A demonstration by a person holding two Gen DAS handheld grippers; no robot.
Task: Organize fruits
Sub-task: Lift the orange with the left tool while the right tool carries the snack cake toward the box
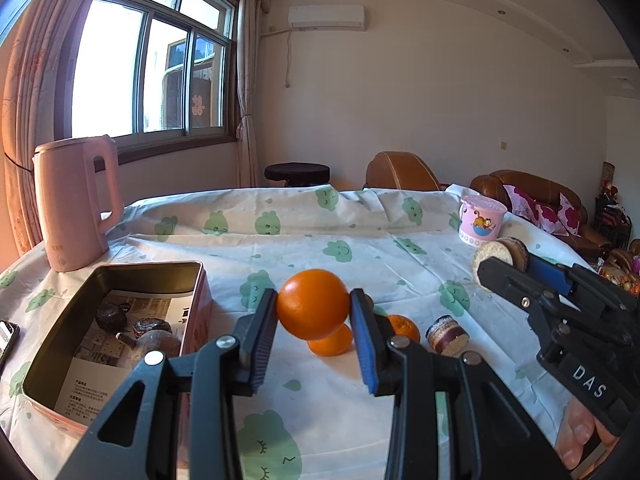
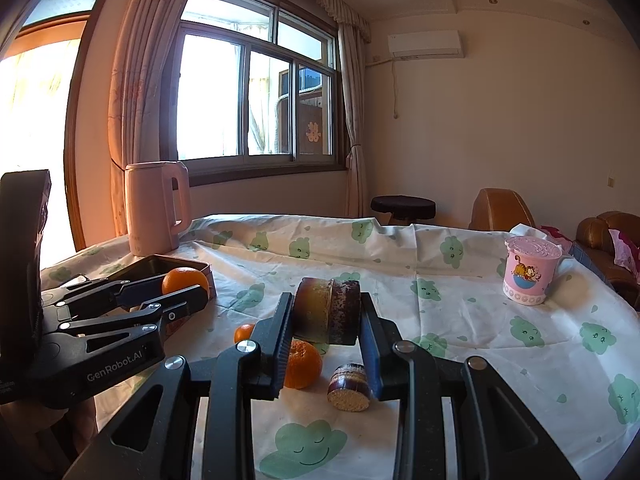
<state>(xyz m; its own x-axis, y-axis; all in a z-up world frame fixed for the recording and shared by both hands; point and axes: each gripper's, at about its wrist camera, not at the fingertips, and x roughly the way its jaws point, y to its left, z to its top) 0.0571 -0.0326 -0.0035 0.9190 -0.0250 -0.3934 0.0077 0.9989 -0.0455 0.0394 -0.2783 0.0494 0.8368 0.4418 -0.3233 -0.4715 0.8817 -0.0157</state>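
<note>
My left gripper [image 1: 313, 312] is shut on an orange [image 1: 312, 304] and holds it above the table, right of the open tin box [image 1: 120, 272]. The box holds several dark fruits [image 1: 138, 330]. Two oranges [image 1: 332, 342] [image 1: 404, 326] and a short brown cut piece [image 1: 446, 334] lie on the cloth below. My right gripper [image 2: 326, 316] is shut on a thick brown cylindrical piece [image 2: 326, 310] held above the table. In the right wrist view the left gripper [image 2: 176, 292] shows with its orange [image 2: 184, 280] near the box [image 2: 160, 264]; one orange [image 2: 302, 364] and the cut piece [image 2: 350, 386] lie below.
A pink kettle [image 1: 76, 204] stands at the back left, behind the box. A pink cartoon cup [image 1: 480, 220] stands at the back right. A phone [image 1: 6, 338] lies at the left edge. The table has a white cloth with green clouds [image 1: 340, 248]. Sofa and stool stand behind.
</note>
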